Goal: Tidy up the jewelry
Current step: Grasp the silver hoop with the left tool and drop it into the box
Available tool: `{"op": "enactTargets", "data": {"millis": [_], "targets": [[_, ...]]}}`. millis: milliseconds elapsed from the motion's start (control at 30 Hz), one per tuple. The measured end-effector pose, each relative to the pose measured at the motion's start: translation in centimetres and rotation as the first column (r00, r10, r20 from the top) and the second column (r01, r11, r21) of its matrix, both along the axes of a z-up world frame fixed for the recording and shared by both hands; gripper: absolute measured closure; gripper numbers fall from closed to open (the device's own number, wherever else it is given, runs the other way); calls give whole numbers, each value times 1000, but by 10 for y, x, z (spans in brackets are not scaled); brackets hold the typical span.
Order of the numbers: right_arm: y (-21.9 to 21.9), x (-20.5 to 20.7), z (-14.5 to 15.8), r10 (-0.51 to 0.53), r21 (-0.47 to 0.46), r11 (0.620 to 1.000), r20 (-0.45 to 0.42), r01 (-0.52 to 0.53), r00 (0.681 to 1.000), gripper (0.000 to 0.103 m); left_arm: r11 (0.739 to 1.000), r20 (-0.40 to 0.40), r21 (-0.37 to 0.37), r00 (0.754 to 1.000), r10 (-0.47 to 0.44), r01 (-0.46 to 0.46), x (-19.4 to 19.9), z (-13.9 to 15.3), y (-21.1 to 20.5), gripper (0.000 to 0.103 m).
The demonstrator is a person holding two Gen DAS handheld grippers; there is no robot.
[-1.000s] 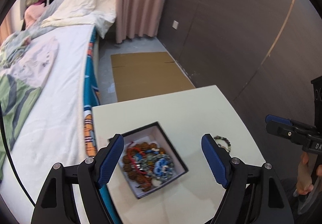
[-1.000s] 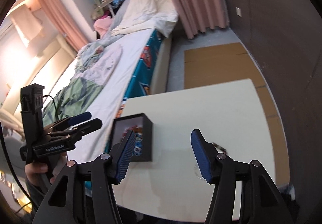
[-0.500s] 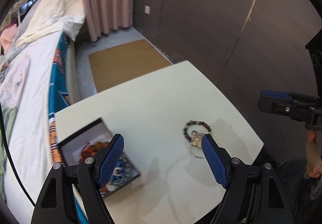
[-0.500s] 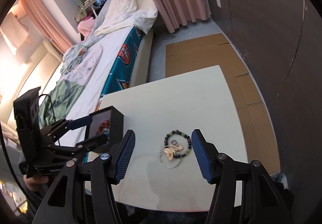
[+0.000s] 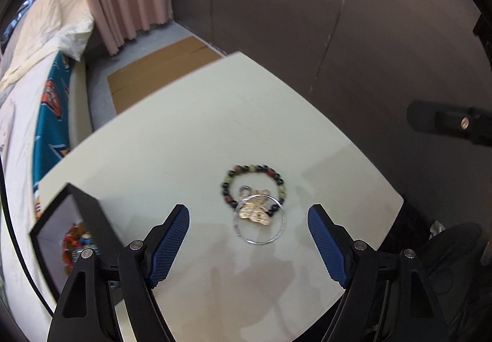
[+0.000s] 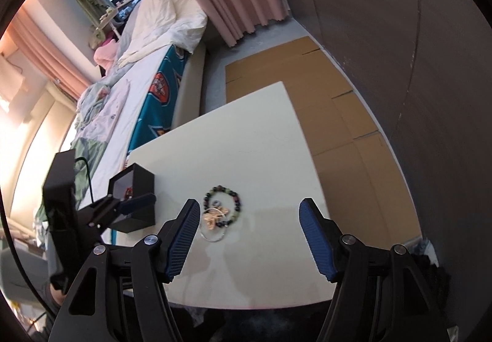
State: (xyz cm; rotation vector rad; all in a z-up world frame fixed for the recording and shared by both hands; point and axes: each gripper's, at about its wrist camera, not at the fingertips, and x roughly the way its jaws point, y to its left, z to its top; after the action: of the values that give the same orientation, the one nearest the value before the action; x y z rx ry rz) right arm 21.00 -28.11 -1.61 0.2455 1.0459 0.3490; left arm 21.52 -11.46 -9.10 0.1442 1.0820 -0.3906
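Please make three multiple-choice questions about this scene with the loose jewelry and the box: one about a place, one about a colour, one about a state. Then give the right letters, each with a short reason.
1. Where does the beaded bracelet lie?
A. inside the black box
B. on the white table
C. on the bed

2. What colour are the pads of the left hand-held gripper?
A. blue
B. red
C. yellow

3. What state is the black jewelry box in?
A. shut with a lid
B. open, with jewelry inside
C. open and bare

Answers:
1 B: the bracelet rests on the white table, apart from the box.
2 A: both pads show blue.
3 B: no lid covers it, and red and blue pieces show inside.
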Motion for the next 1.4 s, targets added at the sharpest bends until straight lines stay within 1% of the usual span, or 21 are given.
{"op": "enactTargets", "data": {"millis": [133, 300, 400, 467, 500, 533, 600, 633, 733, 967, 1167, 1400], "targets": [[-11, 6, -8, -17, 7, 1000, -26, 17, 1000, 36, 999, -34, 37, 999, -22, 24, 4, -19, -16, 23], [-20, 11, -11, -15, 4, 1000, -34, 15, 999, 36, 996, -69, 89, 997, -26, 32, 12, -40, -27, 23], [-26, 13, -16, -19, 8, 1000, -46, 19, 999, 36, 996, -102, 90, 995, -15, 24, 16, -50, -27, 23], [-28, 16, -19, -27, 3, 1000, -56, 27, 998, 36, 996, -110, 87, 994, -14, 23, 17, -54, -26, 30], [-29, 17, -21, -29, 1, 1000, -61, 30, 998, 36, 995, -118, 91, 993, -18, 29, 17, -56, -26, 40], [-31, 17, -22, -31, 0, 1000, -64, 31, 997, 36, 995, -118, 98, 993, -18, 30, 17, -57, -26, 43], [-31, 18, -25, -37, -7, 999, -70, 36, 997, 36, 994, -101, 102, 995, -16, 26, 17, -56, -26, 50], [-31, 18, -25, -37, -10, 999, -73, 37, 997, 36, 995, -106, 97, 994, -15, 25, 17, -56, -25, 51], [-26, 18, -27, -29, -15, 999, -77, 28, 997, 36, 998, -113, 68, 994, 3, 5, 19, -53, -17, 51], [-19, 21, -31, -5, -25, 1000, -78, 3, 997, 36, 999, -69, 22, 997, 33, -31, 22, -29, 3, 51], [-1, 24, -32, 32, -43, 998, -75, -35, 997, 36, 996, -39, -5, 995, 91, -92, 24, -13, 27, 51], [26, 26, -39, 82, -87, 992, -78, -89, 994, 36, 992, -24, -36, 993, 118, -119, 23, -1, 51, 51]]}}
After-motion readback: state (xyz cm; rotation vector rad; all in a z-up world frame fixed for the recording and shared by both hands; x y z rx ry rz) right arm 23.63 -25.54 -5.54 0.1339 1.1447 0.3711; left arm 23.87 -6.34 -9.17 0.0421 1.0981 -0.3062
